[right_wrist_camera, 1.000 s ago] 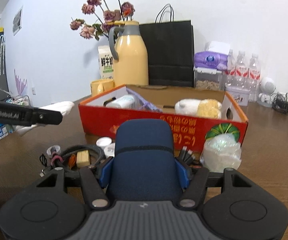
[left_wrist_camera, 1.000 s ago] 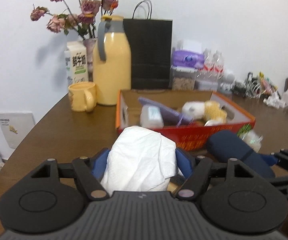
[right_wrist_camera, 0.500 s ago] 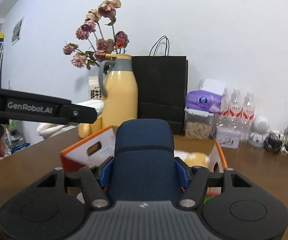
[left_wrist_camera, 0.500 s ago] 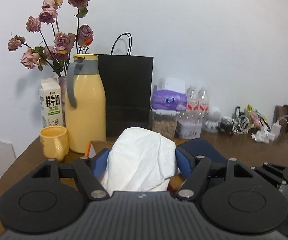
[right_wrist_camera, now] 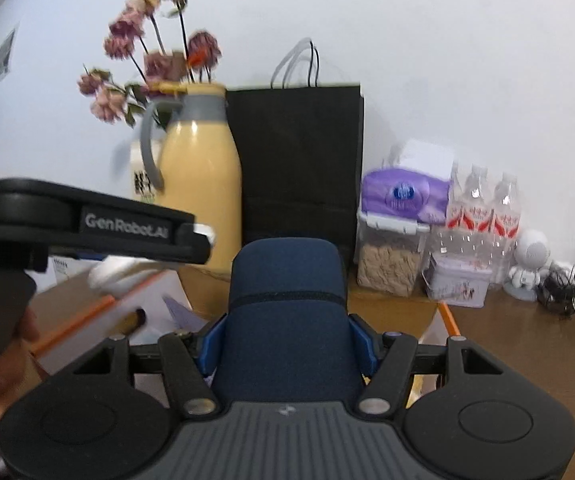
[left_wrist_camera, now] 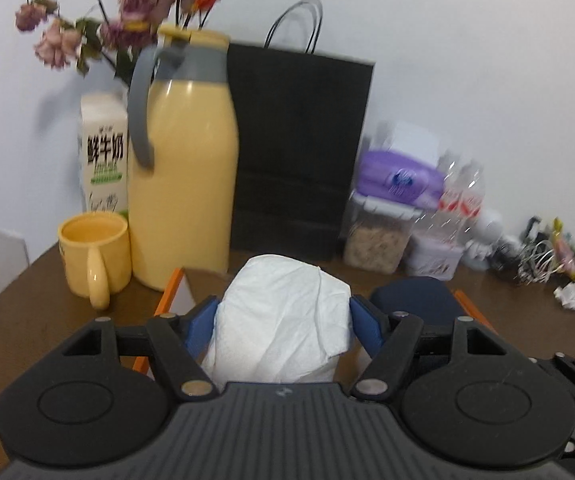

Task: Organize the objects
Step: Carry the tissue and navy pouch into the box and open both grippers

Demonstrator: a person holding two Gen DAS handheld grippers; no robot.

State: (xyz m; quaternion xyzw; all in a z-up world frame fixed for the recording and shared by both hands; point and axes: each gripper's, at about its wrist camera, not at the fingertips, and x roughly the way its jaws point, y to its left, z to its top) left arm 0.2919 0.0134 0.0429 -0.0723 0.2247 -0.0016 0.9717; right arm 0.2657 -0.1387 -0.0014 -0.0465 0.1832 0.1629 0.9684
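My left gripper (left_wrist_camera: 283,320) is shut on a white tissue pack (left_wrist_camera: 283,320) and holds it above the orange cardboard box (left_wrist_camera: 171,284), whose near-left rim shows below. My right gripper (right_wrist_camera: 285,340) is shut on a dark blue soft case (right_wrist_camera: 285,300), also over the box (right_wrist_camera: 445,316). The blue case shows to the right in the left wrist view (left_wrist_camera: 415,300). The left gripper (right_wrist_camera: 203,240) with the white pack (right_wrist_camera: 115,274) shows at the left of the right wrist view.
Behind the box stand a yellow thermos jug (left_wrist_camera: 183,160), a yellow mug (left_wrist_camera: 93,256), a milk carton (left_wrist_camera: 103,152), dried roses, a black paper bag (left_wrist_camera: 299,152), a cereal container (right_wrist_camera: 387,264), water bottles (right_wrist_camera: 483,208), a small tin and tangled cables on the brown table (right_wrist_camera: 527,352).
Both grippers have moved forward and closer to the back wall objects, still holding their loads. The box now lies mostly beneath them and its contents are out of sight.
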